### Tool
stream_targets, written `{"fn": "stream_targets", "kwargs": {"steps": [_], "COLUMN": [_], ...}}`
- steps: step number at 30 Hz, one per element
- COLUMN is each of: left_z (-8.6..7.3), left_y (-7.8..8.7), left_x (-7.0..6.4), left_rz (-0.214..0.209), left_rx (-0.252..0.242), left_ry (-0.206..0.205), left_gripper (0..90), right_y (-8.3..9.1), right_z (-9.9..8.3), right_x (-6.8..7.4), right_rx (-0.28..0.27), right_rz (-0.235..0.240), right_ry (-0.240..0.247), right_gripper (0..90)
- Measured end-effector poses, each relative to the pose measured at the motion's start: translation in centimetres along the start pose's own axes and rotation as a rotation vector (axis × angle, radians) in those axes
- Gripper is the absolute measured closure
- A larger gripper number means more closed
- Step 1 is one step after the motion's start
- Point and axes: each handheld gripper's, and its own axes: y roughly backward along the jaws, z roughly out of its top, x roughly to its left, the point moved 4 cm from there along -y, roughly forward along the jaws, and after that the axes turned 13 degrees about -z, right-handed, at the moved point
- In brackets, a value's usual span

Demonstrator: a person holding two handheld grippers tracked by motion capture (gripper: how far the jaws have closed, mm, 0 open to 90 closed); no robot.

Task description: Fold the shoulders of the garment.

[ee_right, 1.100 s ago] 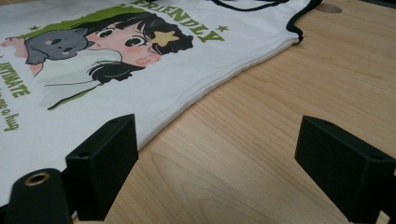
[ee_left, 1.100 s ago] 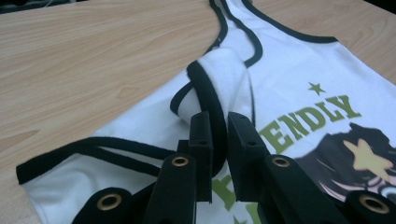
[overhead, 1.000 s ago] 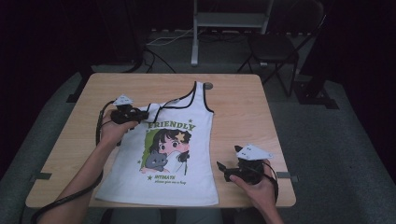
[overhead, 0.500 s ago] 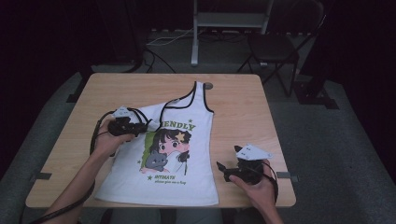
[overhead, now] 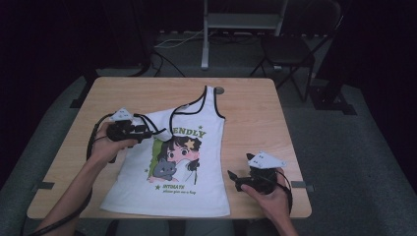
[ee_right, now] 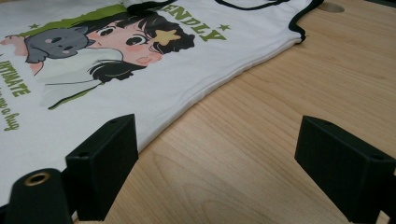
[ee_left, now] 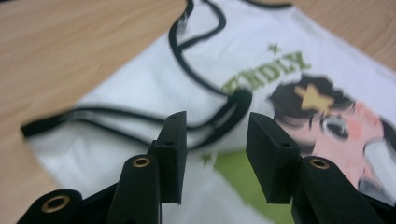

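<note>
The white tank top [overhead: 189, 162] lies flat on the wooden table [overhead: 255, 108], mid-frame in the high view, its long axis running from the hem at the bottom edge up to the straps, leaning slightly right. One strap [overhead: 152, 129] is folded over toward the left. The left gripper [ee_left: 215, 135] hovers over that strap with jaws parted, clasping nothing. The right gripper [overhead: 235, 178] rests at lower right, jaws spread wide beside the shirt's edge.
</note>
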Motion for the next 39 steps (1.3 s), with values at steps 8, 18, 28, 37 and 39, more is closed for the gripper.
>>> {"fn": "stream_targets", "kwargs": {"steps": [8,18,28,37,39], "left_z": [1.6,0.8,-1.1,-2.8,-3.1], "left_y": [-3.2,-4.0,-2.2,-2.3,-2.3], "left_x": [-0.3,-1.0,-2.1,-3.3,-3.4], "left_rz": [-0.035,-0.062,-0.034,-0.063,-0.066], "left_rx": [0.079,0.167,0.158,0.203,0.203], "left_ry": [-0.034,-0.086,-0.098,-0.110,-0.102], "left_gripper": [53.0,78.2,82.1,81.9,80.8], "right_y": [0.0,0.0,0.0,-0.1,-0.1], "right_z": [-0.1,-0.1,-0.1,-0.1,-0.1], "right_x": [0.0,-0.1,-0.1,-0.1,0.0], "right_rx": [0.007,0.003,0.003,0.006,0.008], "right_rz": [0.003,0.001,-0.002,-0.002,-0.001], "right_ry": [-0.007,-0.004,-0.004,-0.003,-0.006], "right_gripper": [12.8,12.8,12.8,12.8,12.8]}}
